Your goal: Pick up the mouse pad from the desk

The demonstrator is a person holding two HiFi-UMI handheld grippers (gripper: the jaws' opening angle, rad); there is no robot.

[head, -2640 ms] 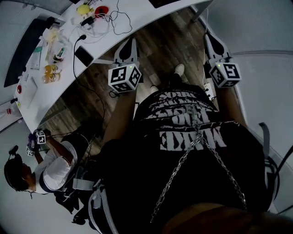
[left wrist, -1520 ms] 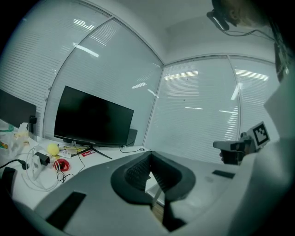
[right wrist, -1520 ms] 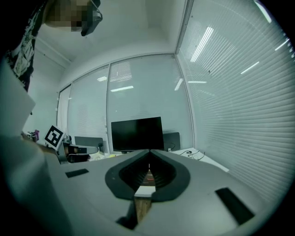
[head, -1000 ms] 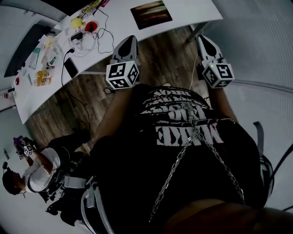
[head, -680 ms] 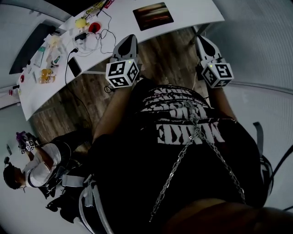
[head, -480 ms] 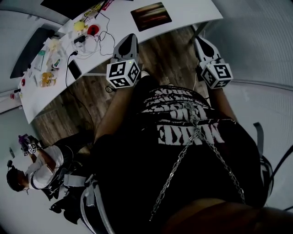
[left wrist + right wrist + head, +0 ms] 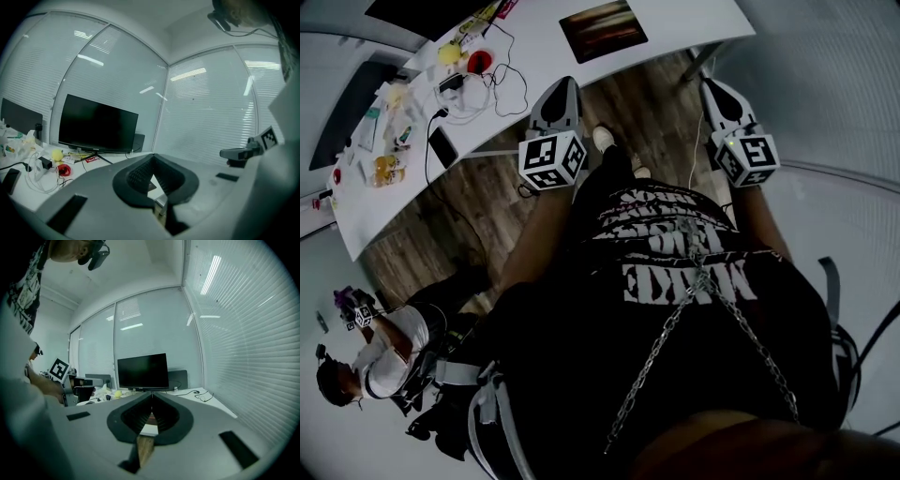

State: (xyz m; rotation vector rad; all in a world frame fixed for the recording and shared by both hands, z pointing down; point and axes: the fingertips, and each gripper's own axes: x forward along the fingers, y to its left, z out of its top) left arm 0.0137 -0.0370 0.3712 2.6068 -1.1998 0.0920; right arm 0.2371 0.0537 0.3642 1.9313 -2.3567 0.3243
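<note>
The mouse pad, a dark brownish rectangle, lies flat on the white desk at the top of the head view. My left gripper hangs over the wooden floor short of the desk's near edge, below and left of the pad, jaws shut and holding nothing. My right gripper is level with it, below and right of the pad near the desk's corner, also shut and holding nothing. In the left gripper view the left gripper points toward the desk. The right gripper aims at the monitor.
Cables, a yellow ball, a red object and a phone clutter the desk's left part. A black monitor stands at the back. A desk leg is near my right gripper. Another person sits at lower left.
The mouse pad and more of the desk have come into the head view above the grippers. Both grippers stay shut and side by side. A shoe has stepped forward between them.
</note>
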